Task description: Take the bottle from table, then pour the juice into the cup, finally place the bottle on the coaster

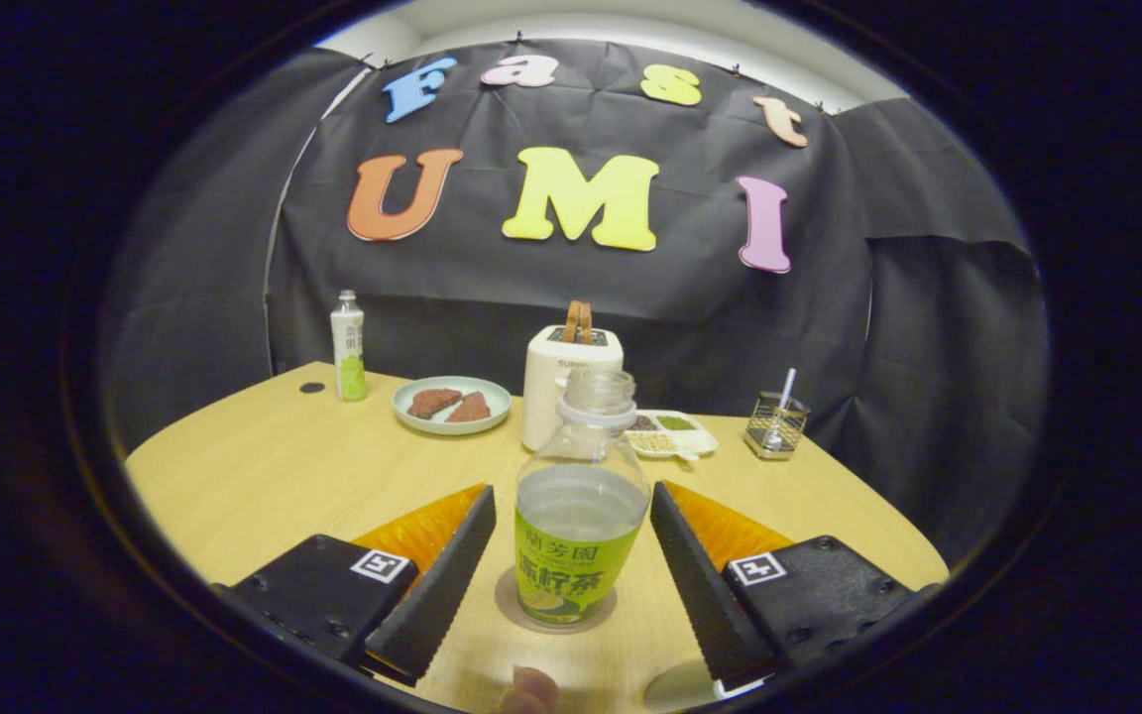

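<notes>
At the upper left of the frame, a small capped bottle (348, 345) with a white and green label is standing near the far edge of the wooden table (264, 476); its writing is too small to make out. To its right, a pale green plate (451, 406) is holding two brown slices. Next, in the middle of the frame, a white toaster (571, 382) is standing, its front lettering partly hidden.

In front of the toaster, the open bottle (580, 501) is sitting upright on a round coaster (554, 607), part full of pale juice, its green label carrying Chinese characters. The gripper (571, 531) is holding its fingers (437, 585) spread wide, one on each side of the bottle, apart from it.

Further right, a divided snack tray (675, 436) is lying, and a wire holder (775, 424) is standing with a straw in it.
</notes>
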A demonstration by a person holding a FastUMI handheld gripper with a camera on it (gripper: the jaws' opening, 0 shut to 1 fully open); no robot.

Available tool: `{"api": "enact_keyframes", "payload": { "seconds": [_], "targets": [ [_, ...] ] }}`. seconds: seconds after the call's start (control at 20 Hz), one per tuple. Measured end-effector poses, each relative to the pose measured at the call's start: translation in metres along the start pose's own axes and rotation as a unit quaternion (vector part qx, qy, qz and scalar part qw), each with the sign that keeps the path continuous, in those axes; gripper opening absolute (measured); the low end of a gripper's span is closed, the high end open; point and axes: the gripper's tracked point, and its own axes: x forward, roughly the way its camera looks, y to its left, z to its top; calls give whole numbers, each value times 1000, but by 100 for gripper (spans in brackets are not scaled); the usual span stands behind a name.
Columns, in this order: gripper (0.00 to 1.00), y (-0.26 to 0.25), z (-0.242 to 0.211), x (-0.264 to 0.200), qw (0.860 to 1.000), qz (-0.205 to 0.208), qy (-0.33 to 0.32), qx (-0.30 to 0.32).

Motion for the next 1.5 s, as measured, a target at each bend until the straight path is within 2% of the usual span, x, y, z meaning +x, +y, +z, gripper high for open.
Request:
{"api": "enact_keyframes", "payload": {
  "seconds": [0.15,0.6,0.8,0.95,1.1,1.5],
  "targets": [
    [100,-11,5,-26,1000,-25,0,0],
    [100,-27,35,-143,998,-54,-44,12],
    [100,-32,29,-198,996,-40,-59,44],
    [100,-39,29,-236,995,-45,-72,43],
    [100,-38,29,-274,994,-27,-91,57],
    [100,-49,-4,-327,992,-25,-84,90]
  ]
}}
